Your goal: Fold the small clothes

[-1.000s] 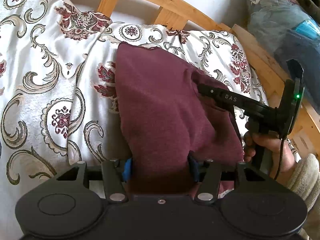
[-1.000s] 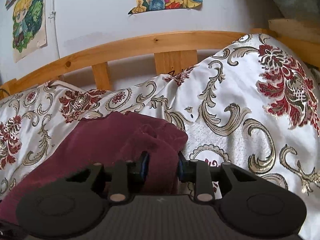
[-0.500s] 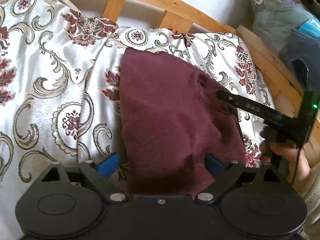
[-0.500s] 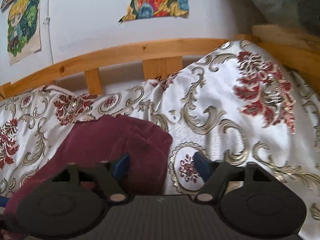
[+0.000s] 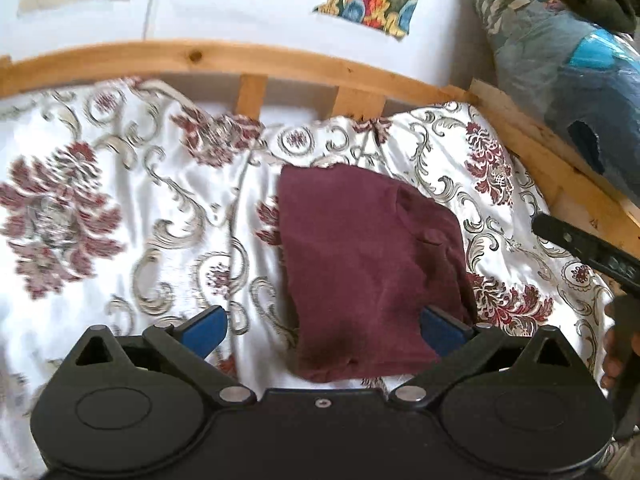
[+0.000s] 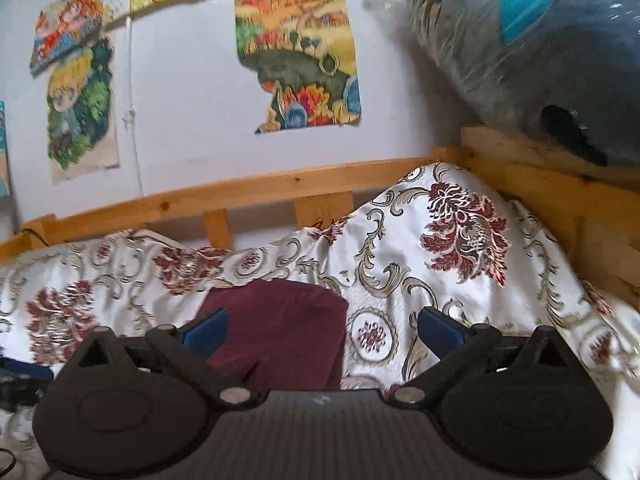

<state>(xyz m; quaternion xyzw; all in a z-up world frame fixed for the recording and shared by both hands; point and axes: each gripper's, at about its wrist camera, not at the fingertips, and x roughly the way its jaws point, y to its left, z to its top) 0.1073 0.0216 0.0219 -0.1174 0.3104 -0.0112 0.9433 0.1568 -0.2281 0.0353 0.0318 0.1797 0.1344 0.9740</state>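
On the bedspread, a folded maroon garment is lying free; left gripper and right gripper, jaws just opened wide, are gripping nothing.

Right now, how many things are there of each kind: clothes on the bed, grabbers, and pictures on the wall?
Dark red clothes lying folded on the bedspread: 1, the maroon garment.
Grabbers: 2, the left gripper and the right gripper, both open and empty.
Pictures on the wall, in the right wrist view: at least 4, such as the torn poster; some are cut off at the edge.
Total: at least 7.
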